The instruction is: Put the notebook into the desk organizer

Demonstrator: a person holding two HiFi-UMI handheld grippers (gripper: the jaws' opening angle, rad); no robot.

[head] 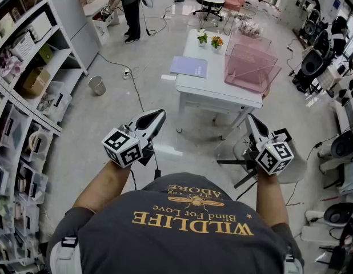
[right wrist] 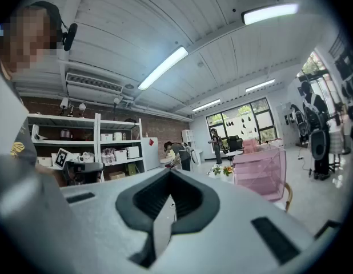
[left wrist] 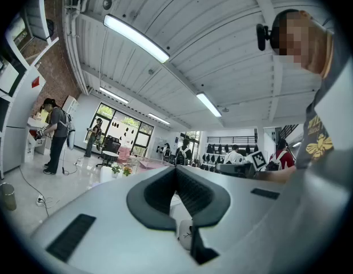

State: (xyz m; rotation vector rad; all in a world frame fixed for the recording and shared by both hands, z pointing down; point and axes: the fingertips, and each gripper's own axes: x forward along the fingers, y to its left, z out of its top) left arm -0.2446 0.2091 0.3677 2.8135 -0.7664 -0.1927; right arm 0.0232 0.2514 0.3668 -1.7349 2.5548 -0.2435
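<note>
Head view, notebook [head: 188,66] on table [head: 219,96], well apart from left tool [head: 160,114], right tool [head: 249,118]

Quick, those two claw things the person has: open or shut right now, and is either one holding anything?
Left gripper: closed, holding nothing.
Right gripper: closed, holding nothing.

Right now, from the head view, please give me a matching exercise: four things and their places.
1 flat lavender notebook
2 pink wire-mesh desk organizer
3 small round metal bin
4 two small potted flowers

A on the floor, left of the white table
B far end of the tabletop
C left part of the tabletop
D right part of the tabletop

Pairs: 1-C; 2-D; 3-A; 4-B
</note>
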